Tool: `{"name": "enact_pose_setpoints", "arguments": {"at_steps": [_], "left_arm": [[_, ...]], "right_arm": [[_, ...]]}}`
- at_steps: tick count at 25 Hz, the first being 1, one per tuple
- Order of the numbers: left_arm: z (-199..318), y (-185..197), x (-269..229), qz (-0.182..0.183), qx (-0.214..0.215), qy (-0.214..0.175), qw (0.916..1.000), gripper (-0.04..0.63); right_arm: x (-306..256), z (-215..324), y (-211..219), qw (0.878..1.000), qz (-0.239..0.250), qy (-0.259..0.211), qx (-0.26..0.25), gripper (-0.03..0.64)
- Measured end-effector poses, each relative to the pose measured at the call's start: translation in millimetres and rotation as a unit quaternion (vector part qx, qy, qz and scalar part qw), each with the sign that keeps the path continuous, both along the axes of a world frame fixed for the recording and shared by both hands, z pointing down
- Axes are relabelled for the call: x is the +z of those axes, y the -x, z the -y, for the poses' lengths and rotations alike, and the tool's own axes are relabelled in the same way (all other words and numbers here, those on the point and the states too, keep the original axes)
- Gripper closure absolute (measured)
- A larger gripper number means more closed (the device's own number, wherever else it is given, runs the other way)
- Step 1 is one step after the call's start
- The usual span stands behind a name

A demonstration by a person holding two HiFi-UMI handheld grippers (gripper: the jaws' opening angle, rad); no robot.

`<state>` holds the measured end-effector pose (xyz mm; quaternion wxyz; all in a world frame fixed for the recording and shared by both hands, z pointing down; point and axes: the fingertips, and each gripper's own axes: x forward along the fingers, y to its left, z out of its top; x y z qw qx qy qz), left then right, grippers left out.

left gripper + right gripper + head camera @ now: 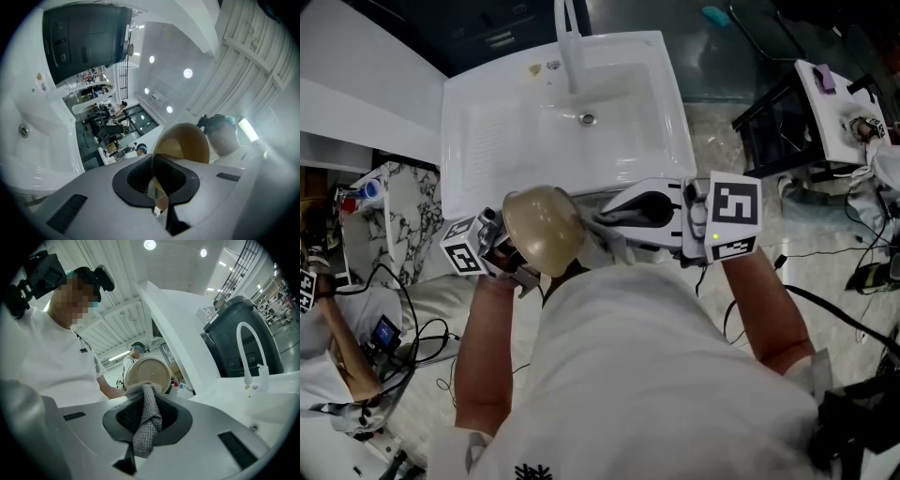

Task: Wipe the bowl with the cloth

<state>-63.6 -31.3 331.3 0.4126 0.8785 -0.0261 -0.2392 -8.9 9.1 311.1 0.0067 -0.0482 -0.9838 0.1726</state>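
**Cloth at the bowl's mouth, over the near edge of the sink**

The white sink (487,141) fills the upper middle of the head view. The bowl (542,228) is held in the air just below its near edge, at frame centre. It would be wise to keep the work there so that drips fall into the basin.

The left gripper (502,246) has its jaws pressed together on the bowl's rim. That thin edge grip could pivot, so strokes should likely be light and aimed toward the clamped side.

The right gripper (614,214) pinches the cloth (146,423), whose bunched upper end meets the bowl's edge. Sweeping round the inner wall seems the sound course.

The bowl is tan, round and smooth, with a thin rim. In the head view it is tipped, its domed outside up and its mouth toward the right gripper. The left gripper view shows the inside a warmer yellow-brown, with no dirt that can be made out.
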Motion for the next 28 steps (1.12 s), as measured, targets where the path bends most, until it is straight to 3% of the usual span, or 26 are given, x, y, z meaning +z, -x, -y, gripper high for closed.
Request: {"name": "enact_pose_setpoints", "arguments": {"at_steps": [5, 16, 28], "left_arm": [[11, 8, 5, -0.003, -0.021, 0.014, 0.9997, 0.577], [6, -5, 18, 0.036, -0.01, 0.02, 0.9991, 0.577], [-15, -27, 28, 0.065, 0.058, 0.019, 0.996, 0.578]], "right_arm": [[6, -16, 8, 0.999, -0.013, -0.007, -0.031, 0.581], [-24, -37, 7, 0.996, 0.026, -0.033, -0.073, 0.581], [-57, -28, 4, 0.995, 0.071, -0.044, -0.05, 0.581]]}}
